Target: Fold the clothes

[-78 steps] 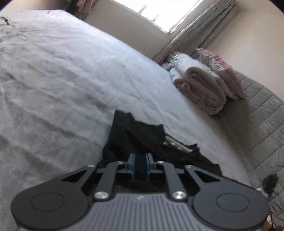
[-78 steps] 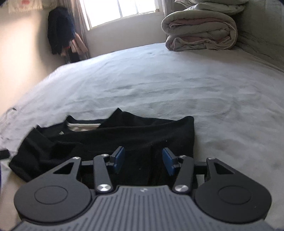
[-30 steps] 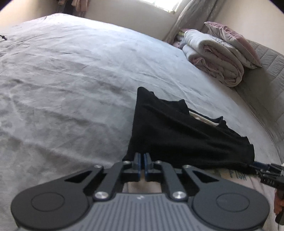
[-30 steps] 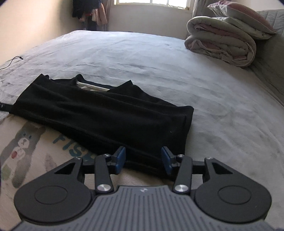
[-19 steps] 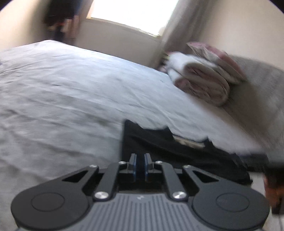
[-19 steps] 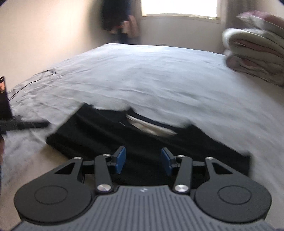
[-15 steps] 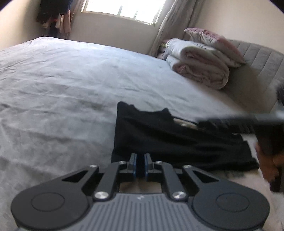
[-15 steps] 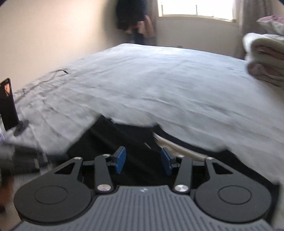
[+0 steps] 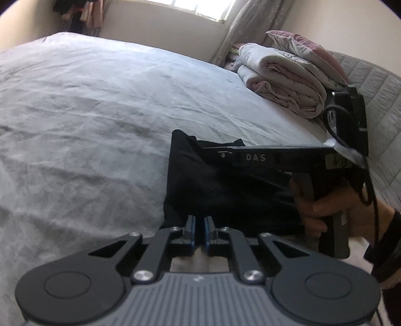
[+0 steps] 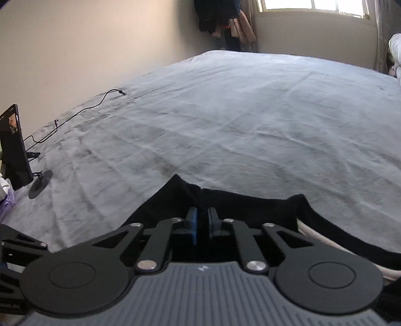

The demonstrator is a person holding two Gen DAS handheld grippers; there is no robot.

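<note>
A black garment (image 9: 215, 185) lies partly folded on the grey bedspread (image 9: 100, 105). My left gripper (image 9: 198, 224) is shut on the garment's near edge. In the left wrist view the right gripper (image 9: 208, 150) reaches in from the right, held by a hand, with its tips over the garment's far corner. In the right wrist view my right gripper (image 10: 202, 220) is shut on that corner of the black garment (image 10: 250, 208). A pale inner layer (image 10: 315, 237) shows under the black cloth at the right.
A rolled pink-and-white quilt (image 9: 283, 80) with a pillow lies at the head of the bed. A phone on a stand (image 10: 15, 150) and a black cable (image 10: 82, 110) sit at the bed's left edge. Clothes (image 10: 220, 17) hang by the window.
The right gripper swung left across the garment to its far corner and closed there; it was open before. The left gripper stayed shut on the near edge.
</note>
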